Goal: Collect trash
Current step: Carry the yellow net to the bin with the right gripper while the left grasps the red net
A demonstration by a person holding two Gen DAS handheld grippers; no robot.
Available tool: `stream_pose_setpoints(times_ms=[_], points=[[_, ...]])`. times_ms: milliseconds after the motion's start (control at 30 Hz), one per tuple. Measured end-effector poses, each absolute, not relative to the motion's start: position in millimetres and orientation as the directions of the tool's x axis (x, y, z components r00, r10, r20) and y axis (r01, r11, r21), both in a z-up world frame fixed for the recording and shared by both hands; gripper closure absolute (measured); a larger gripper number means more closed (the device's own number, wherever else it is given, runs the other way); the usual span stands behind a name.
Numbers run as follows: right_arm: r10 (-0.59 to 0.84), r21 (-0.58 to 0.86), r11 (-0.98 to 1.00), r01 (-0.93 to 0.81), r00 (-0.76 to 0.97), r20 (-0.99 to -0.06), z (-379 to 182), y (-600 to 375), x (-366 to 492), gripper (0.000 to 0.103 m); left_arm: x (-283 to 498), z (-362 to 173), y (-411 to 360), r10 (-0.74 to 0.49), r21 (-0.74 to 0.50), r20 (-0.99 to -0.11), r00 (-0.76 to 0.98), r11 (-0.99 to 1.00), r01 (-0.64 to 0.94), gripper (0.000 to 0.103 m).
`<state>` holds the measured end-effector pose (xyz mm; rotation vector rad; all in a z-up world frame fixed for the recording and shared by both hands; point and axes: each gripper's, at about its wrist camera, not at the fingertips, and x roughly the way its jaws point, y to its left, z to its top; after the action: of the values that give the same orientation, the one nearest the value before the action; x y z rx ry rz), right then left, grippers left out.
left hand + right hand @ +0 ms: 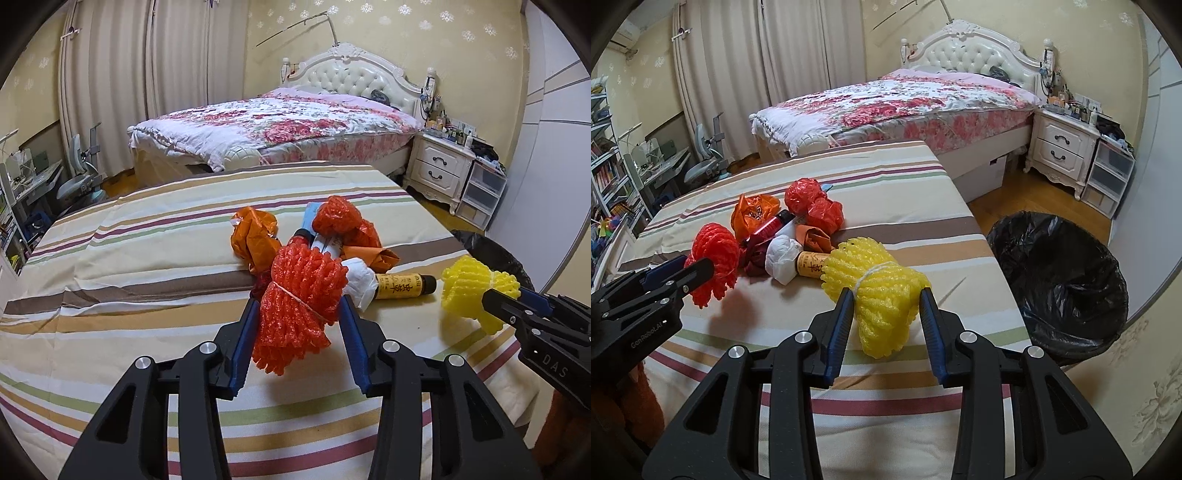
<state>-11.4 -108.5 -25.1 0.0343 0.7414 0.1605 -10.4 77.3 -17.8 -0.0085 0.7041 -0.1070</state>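
We saw a table w/ a striped cloth [886, 177] (cream, tan, brown, maroon & green bands) carrying the lot. Lying on it in a loose pile near the middle: a crumpled orange plastic bag [753, 214], a red bag wad [812, 206], a folded orange paper scrap [818, 240], a white crumpled wad [783, 258], a dark red tube [768, 227] & a small brown bottle w/ a yellow label [402, 286], on its side, touching the white wad. The bin w/ a black liner [1060, 280] stood on the wood floor, just beside the table's right edge.
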Motion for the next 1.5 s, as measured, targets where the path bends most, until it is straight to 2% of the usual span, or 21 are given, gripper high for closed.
stream_pose_setpoints(times_ms=[200,533,933,1300,1400,1467,1500], points=[[0.130,0.087,0.992,-0.097,0.758,-0.639,-9,-125,-11,0.067,-9,3,63,-0.136,-0.047,-0.606,0.784,0.990,0.135,0.059],[-0.028,0.083,0.992,0.095,0.809,-0.587,10,-196,4,0.067,24,20,-5,-0.226,-0.033,-0.562,0.796,0.967,0.251,0.059],[-0.183,0.075,0.956,0.283,0.776,-0.603,-8,-266,32,0.067,71,7,-93,-0.315,-0.021,-0.585,0.747,0.927,0.374,0.059],[-0.227,0.081,0.931,0.355,0.737,-0.636,-29,-298,54,0.066,102,-14,-145,-0.320,0.021,-0.619,0.717,0.906,0.423,0.058],[-0.228,0.094,0.924,0.372,0.729,-0.646,-33,-307,58,0.064,105,-19,-154,-0.322,0.030,-0.624,0.712,0.901,0.433,0.058],[-0.235,0.096,0.918,0.386,0.722,-0.651,-37,-312,59,0.052,105,-21,-158,-0.319,0.040,-0.625,0.713,0.898,0.437,0.052],[-0.242,0.095,0.914,0.393,0.720,-0.651,-38,-314,59,0.051,105,-22,-159,-0.312,0.048,-0.624,0.717,0.900,0.434,0.046]])
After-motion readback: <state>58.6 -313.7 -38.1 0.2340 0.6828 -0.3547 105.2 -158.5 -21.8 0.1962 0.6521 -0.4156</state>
